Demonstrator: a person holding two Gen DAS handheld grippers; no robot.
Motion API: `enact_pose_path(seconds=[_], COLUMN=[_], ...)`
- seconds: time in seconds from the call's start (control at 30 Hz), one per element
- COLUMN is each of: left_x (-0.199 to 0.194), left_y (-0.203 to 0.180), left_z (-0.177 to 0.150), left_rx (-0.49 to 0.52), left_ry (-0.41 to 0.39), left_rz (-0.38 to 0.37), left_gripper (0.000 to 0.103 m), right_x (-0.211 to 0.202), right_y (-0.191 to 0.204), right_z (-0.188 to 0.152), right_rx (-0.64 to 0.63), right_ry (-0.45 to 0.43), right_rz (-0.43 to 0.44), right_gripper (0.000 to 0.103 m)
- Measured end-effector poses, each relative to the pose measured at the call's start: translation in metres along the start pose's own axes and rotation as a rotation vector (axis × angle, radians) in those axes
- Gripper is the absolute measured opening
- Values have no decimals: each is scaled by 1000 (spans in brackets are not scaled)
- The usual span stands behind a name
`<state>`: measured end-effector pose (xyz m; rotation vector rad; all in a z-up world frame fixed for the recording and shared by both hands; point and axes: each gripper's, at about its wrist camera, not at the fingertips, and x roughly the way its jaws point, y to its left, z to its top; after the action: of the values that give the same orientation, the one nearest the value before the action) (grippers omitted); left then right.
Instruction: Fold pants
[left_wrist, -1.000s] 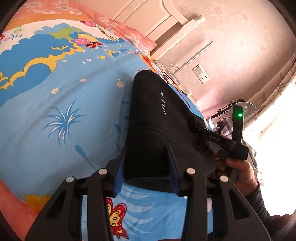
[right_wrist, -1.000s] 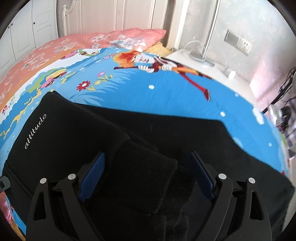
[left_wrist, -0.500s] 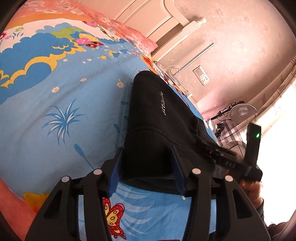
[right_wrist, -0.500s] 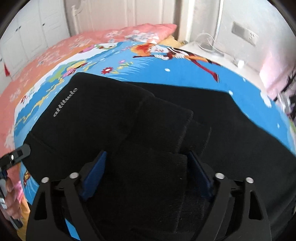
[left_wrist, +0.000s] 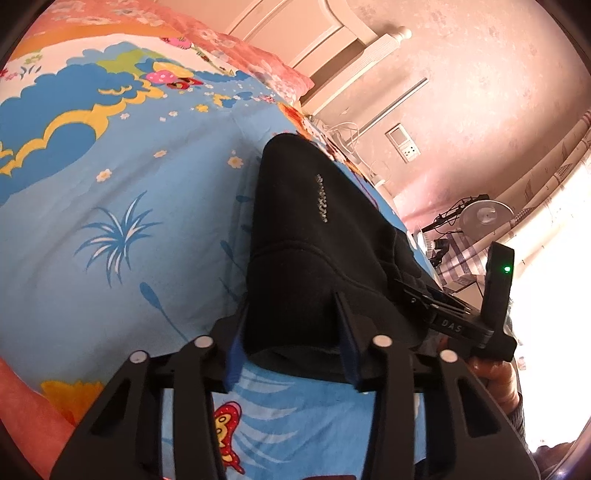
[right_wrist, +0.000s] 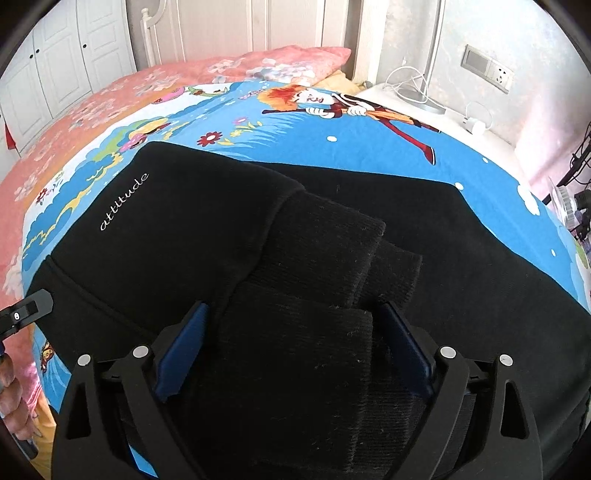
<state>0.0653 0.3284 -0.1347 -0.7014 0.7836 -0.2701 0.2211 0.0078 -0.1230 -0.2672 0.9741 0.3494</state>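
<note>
Black pants (right_wrist: 229, 236) with a white "attitude" script lie folded on the cartoon bedsheet (right_wrist: 369, 147); ribbed cuffs (right_wrist: 325, 251) lie on top. My right gripper (right_wrist: 291, 332) is open, its blue-padded jaws straddling the ribbed cuff layer. In the left wrist view the pants (left_wrist: 314, 251) lie ahead. My left gripper (left_wrist: 291, 339) is open with the near folded corner of the pants between its jaws. The right gripper's body (left_wrist: 461, 317) shows at the pants' right edge.
A pink floral pillow (right_wrist: 273, 62) lies at the bed head. A white nightstand (right_wrist: 443, 118) with cables and a lamp pole stands right of the bed. White wardrobe doors (right_wrist: 55, 66) are at the far left. A fan (left_wrist: 484, 214) stands by the curtain.
The right gripper dipped toward the pants, then drew back up a little; the ribbed cuffs lie more spread out. The left gripper stayed around the near corner.
</note>
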Motion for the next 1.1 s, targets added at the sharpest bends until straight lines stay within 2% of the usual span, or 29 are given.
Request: enact_pose_path(seconds=[0.1, 0.2, 0.27, 0.37, 0.4, 0.5, 0.57, 0.6, 0.73, 0.83, 0.9, 0.97, 1.0, 1.03, 1.07, 1.1], left_x=[-5, -11, -13, -16, -16, -17, -17, -17, -17, -19, -20, -22, -24, -26, -27, -25], left_y=[-9, -18, -28, -42, -45, -60, -70, -76, -96, -113, -120, -117, -111, -106, -102, -100], left_z=[2, 3, 5, 6, 6, 6, 5, 5, 4, 0, -1, -1, -1, -2, -4, -8], left_rx=[25, 41, 56, 77, 80, 117, 145, 163, 236, 289, 305, 277, 234, 189, 153, 130], left_ry=[-5, -20, -24, -39, -40, -44, -48, -51, -55, -73, -91, -105, -117, -133, -150, -162], left_rz=[11, 24, 59, 99, 113, 179, 222, 241, 322, 365, 377, 360, 346, 342, 354, 371], left_gripper=[35, 34, 33, 33, 32, 32, 32, 32, 32, 31, 30, 30, 34, 45, 68, 73], right_x=[-11, -30, -33, -13, -6, 20, 41, 52, 75, 82, 76, 69, 64, 58, 55, 50], right_y=[4, 18, 36, 82, 93, 142, 163, 174, 195, 199, 195, 188, 181, 175, 172, 165], right_z=[19, 53, 77, 121, 130, 149, 149, 147, 136, 125, 124, 127, 130, 133, 137, 140], right_rx=[-15, -24, -47, -82, -88, -216, -259, -297, -428, -533, -539, -521, -495, -469, -452, -423], right_ry=[40, 41, 99, 279, 312, 402, 484, 511, 563, 554, 526, 510, 502, 494, 488, 478], right_rz=[-4, 96, 130, 285, 265, 173, 156, 113, -3, -92, -72, -44, -24, 2, 21, 46], right_gripper=[89, 90, 91, 91, 91, 91, 91, 91, 90, 61, 49, 38, 37, 36, 36, 36])
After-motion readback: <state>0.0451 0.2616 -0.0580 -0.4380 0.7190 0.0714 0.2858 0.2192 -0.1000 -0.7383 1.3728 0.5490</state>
